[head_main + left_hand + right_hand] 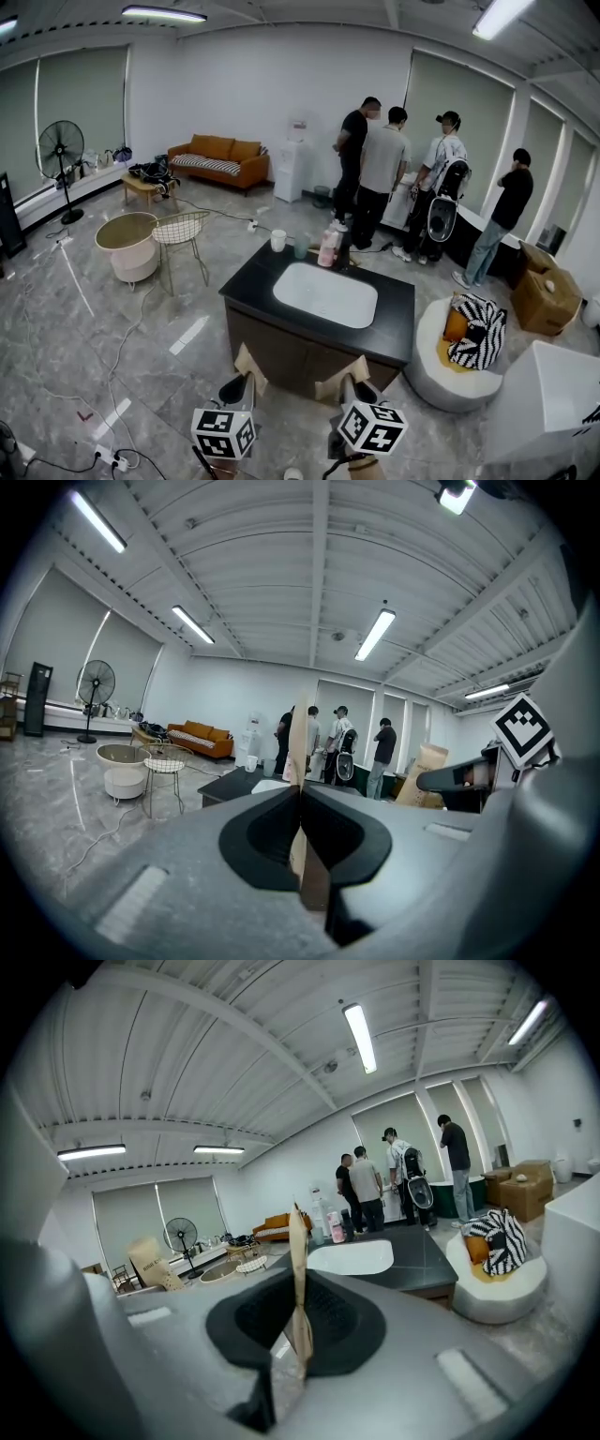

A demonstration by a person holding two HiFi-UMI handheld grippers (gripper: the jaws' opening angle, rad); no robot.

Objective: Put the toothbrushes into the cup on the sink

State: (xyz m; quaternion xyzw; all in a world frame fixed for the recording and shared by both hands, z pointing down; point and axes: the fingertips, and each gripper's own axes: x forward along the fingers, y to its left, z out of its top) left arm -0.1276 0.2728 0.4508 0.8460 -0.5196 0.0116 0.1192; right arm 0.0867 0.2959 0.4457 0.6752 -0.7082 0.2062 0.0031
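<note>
Before the worktop's (pixel 251 281) near edge | left gripper (pixel 247 360), right gripper (pixel 341 374) side by side, both pressed together, empty | white cup (pixel 278 240) upright, far-left corner.

Sink basin (pixel 325 293) sits mid-worktop (pixel 253 281), cup (pixel 278 240) at its back-left corner, bottles (pixel 327 248) just right of it, people (pixel 380 173) standing behind, wire chair (pixel 181 230) off left, pouf (pixel 441 370) close right.

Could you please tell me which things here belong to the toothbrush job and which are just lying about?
Job: sink, white cup, left tongs, right tongs, both shut; toothbrushes not discernible.
Lying about: orange sofa, fan, wire chair, cardboard box.
</note>
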